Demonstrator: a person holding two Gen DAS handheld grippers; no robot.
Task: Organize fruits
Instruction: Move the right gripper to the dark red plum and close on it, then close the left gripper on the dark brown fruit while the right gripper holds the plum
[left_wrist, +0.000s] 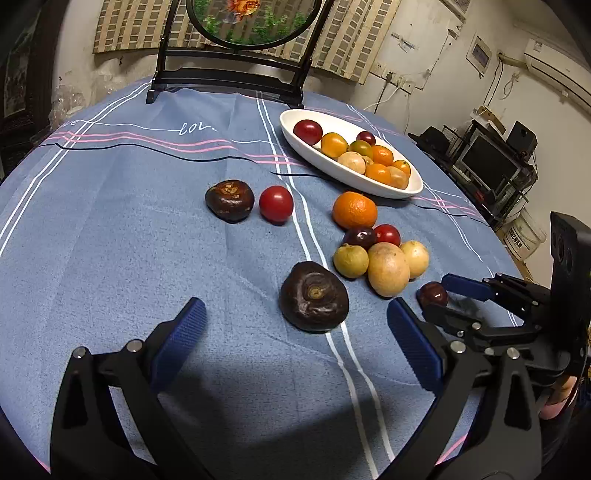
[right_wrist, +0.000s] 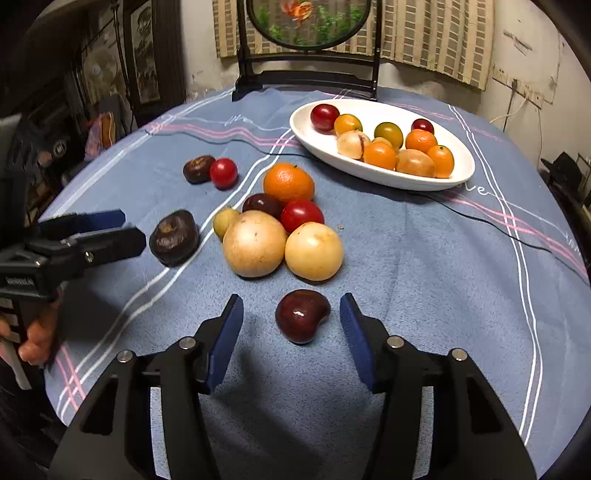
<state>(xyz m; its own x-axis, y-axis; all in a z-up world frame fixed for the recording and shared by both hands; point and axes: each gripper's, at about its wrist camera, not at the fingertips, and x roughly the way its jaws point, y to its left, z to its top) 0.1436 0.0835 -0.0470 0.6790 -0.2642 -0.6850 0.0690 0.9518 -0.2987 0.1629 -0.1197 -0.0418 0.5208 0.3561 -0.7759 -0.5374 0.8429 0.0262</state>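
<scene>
A dark brown wrinkled fruit (left_wrist: 314, 295) (right_wrist: 173, 238) lies just ahead of my left gripper (left_wrist: 295, 304) (right_wrist: 129, 229), which is open and wide around it without touching. A small dark red fruit (right_wrist: 302, 315) (left_wrist: 432, 293) rests on the cloth between the pads of my right gripper (right_wrist: 291, 301) (left_wrist: 448, 301); a gap shows on both sides, so it is open. Beyond sits a cluster of yellow fruits (right_wrist: 255, 243), red ones and an orange (right_wrist: 289, 183) (left_wrist: 354, 209). The white oval bowl (left_wrist: 332, 173) (right_wrist: 369, 173) holds several fruits.
A second brown fruit (left_wrist: 229, 200) and a red tomato (left_wrist: 276, 204) lie apart at mid-left. A black screen stand (left_wrist: 229, 81) (right_wrist: 306, 77) stands at the table's far edge. A shelf with a monitor (left_wrist: 487, 162) is off to the right. A hand (right_wrist: 37, 339) holds the left gripper.
</scene>
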